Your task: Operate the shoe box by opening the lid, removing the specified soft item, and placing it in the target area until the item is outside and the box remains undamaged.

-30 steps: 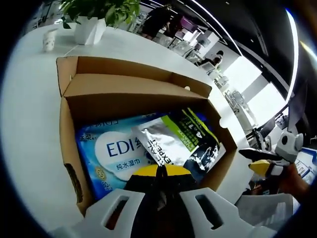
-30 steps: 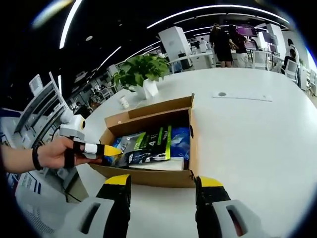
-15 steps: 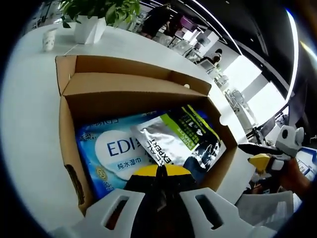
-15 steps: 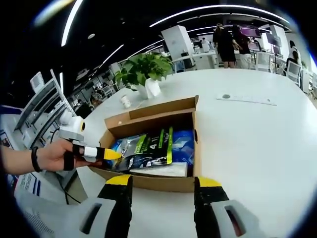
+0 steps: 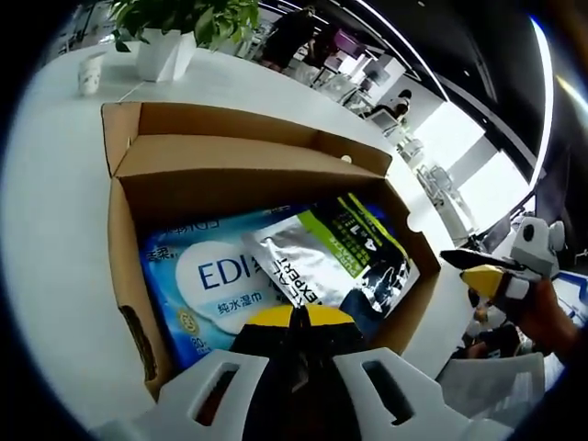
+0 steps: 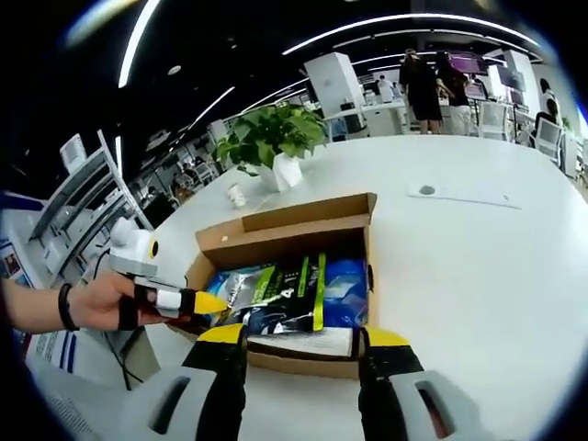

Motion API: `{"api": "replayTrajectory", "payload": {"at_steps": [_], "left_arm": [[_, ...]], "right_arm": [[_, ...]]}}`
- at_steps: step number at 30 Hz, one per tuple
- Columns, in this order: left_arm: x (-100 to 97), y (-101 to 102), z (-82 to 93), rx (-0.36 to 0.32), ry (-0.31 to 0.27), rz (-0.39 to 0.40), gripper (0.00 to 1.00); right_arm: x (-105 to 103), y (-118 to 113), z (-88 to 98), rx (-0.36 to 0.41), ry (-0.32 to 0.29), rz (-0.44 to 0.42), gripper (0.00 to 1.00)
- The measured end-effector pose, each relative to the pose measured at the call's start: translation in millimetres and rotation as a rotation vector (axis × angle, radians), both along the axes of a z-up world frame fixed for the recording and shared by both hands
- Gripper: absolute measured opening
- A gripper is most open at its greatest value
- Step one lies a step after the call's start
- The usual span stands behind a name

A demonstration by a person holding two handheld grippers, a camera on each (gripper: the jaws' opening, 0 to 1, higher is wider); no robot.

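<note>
Left gripper view has the cardboard box (image 5: 129, 266) sitting open on the white counter (image 5: 55, 175), flaps up. Inside, a silver and green pouch (image 5: 331, 262) lies on top of a blue wipes pack (image 5: 207, 280). The left gripper (image 5: 296, 322) sits over the box's near edge with its fingers pressed together on nothing. In the right gripper view the right gripper (image 6: 299, 338) hangs just short of the box with fingers spread and empty. My guess is the pouch is light, floppy and a bit slick, so I'd pinch a sealed edge or corner rather than the flat face. The wipes pack looks squishier and heavier.
</note>
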State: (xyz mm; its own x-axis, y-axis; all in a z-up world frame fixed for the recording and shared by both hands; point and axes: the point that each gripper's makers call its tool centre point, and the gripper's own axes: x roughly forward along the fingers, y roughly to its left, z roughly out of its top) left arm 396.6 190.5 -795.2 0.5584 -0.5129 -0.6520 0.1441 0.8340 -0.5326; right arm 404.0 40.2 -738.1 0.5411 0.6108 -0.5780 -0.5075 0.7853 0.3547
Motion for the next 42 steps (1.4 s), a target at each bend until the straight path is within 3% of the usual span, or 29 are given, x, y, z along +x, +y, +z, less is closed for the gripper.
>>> {"api": "replayTrajectory", "payload": {"at_steps": [25,42], "left_arm": [[-1.2,-0.5,-1.2,0.000,0.005,0.004,0.00],[-2.4,-0.8,-1.9,0.005,0.012,0.003,0.00]], "right_arm": [[21.9,35.5,-37.8,0.026,0.103,0.016,0.42],[26.5,27.1,-47.4,-0.031,0.111,-0.010,0.13]]}}
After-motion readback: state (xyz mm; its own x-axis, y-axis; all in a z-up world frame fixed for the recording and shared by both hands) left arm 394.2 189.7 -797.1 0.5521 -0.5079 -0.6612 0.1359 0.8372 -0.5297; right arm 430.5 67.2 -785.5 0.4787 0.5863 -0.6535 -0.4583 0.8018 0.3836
